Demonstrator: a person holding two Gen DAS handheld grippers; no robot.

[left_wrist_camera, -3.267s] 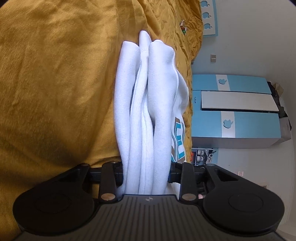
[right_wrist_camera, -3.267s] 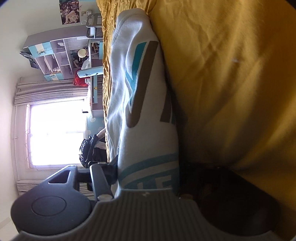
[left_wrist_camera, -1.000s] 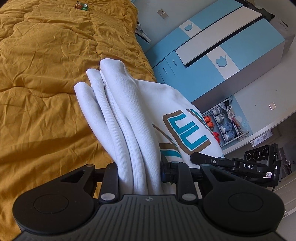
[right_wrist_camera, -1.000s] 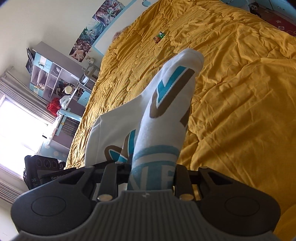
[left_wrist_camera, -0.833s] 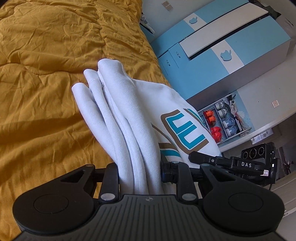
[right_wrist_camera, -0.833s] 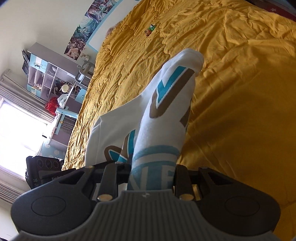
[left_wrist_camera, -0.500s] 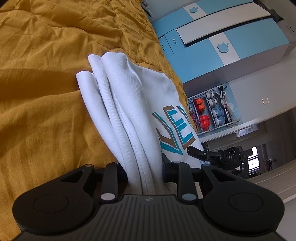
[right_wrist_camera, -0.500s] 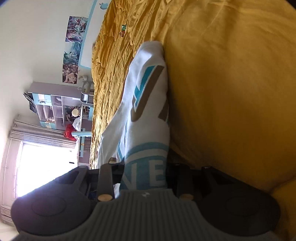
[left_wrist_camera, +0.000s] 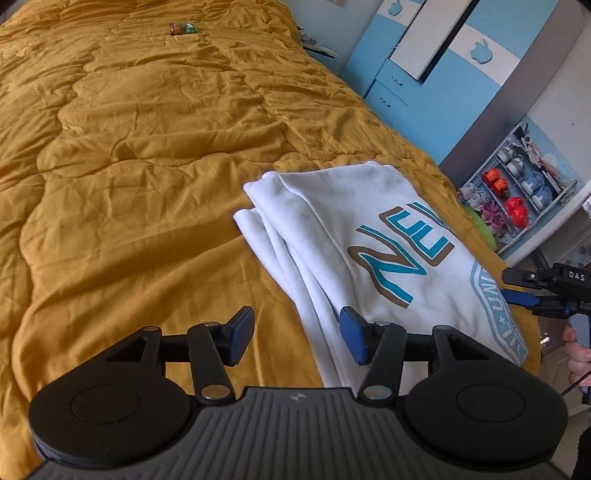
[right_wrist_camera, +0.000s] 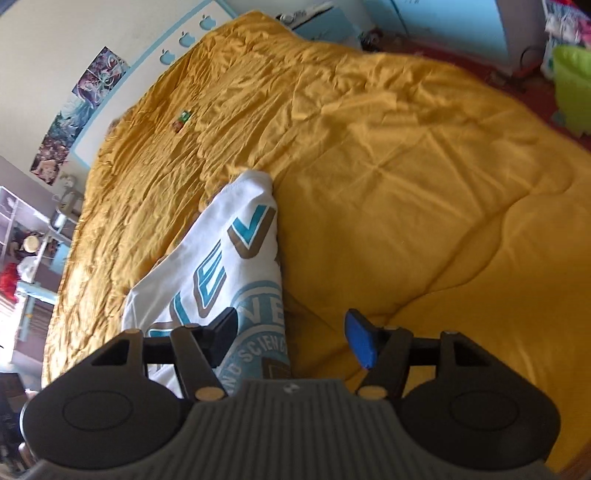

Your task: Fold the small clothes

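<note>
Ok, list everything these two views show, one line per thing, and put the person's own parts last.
white garment: one, white with teal and brown lettering, folded, lying near the bed's edge
bedspread: one, mustard yellow, rumpled, covering the bed
small wrapper: one, red and green, far up the bed; too small to identify
wardrobe: one, blue and white, beside the bed
shelf rack: one, holding red and blue items, against the wall
posters: a few, colourful, on the wall
left gripper: black, blue pads, open, just released
right gripper: black, blue pads, open, just released
hand: one, partly seen at the frame edge
</note>
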